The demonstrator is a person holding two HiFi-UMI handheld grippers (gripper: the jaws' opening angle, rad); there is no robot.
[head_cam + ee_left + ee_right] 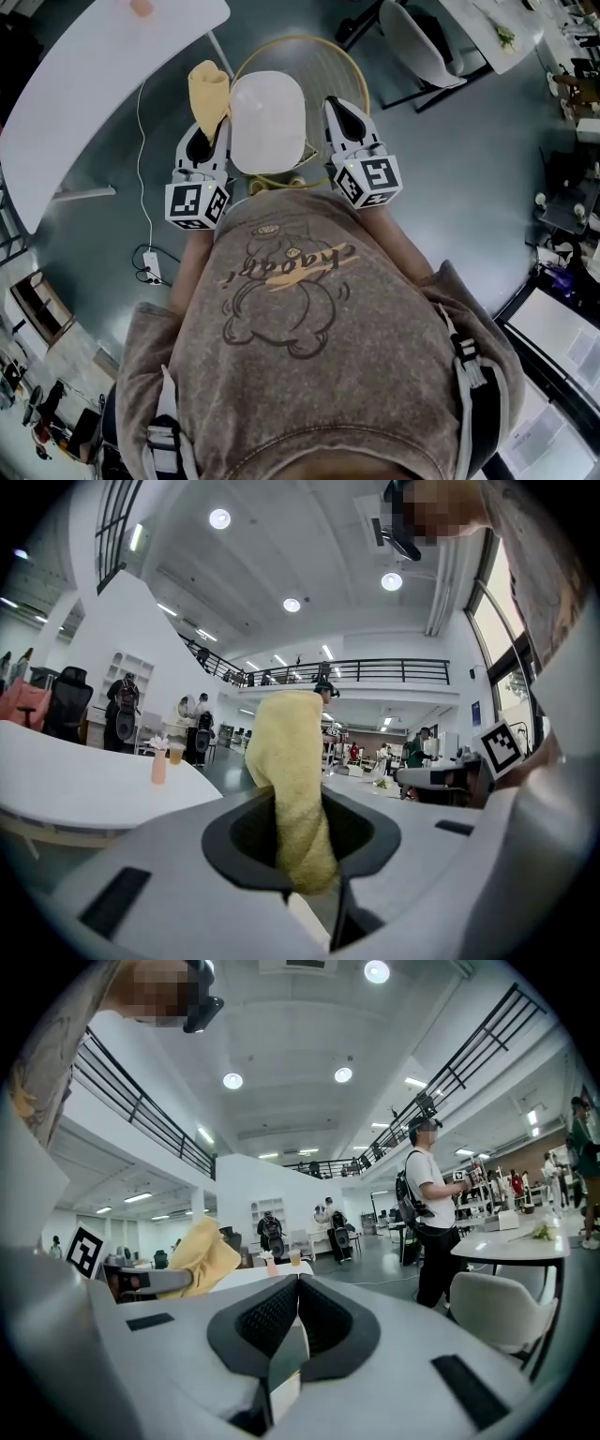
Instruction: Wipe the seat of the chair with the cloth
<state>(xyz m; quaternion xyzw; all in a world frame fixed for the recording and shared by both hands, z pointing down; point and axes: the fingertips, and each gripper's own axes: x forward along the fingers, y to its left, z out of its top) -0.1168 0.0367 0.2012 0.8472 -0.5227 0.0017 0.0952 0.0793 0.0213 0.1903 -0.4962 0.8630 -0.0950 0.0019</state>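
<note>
The cloth (208,94) is yellow, the seat (267,122) white, the floor (441,187) grey.

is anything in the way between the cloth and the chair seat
Nothing visible does. The cloth is clamped in the left hand-held gripper just beside the seat, whose white top looks bare.
</note>
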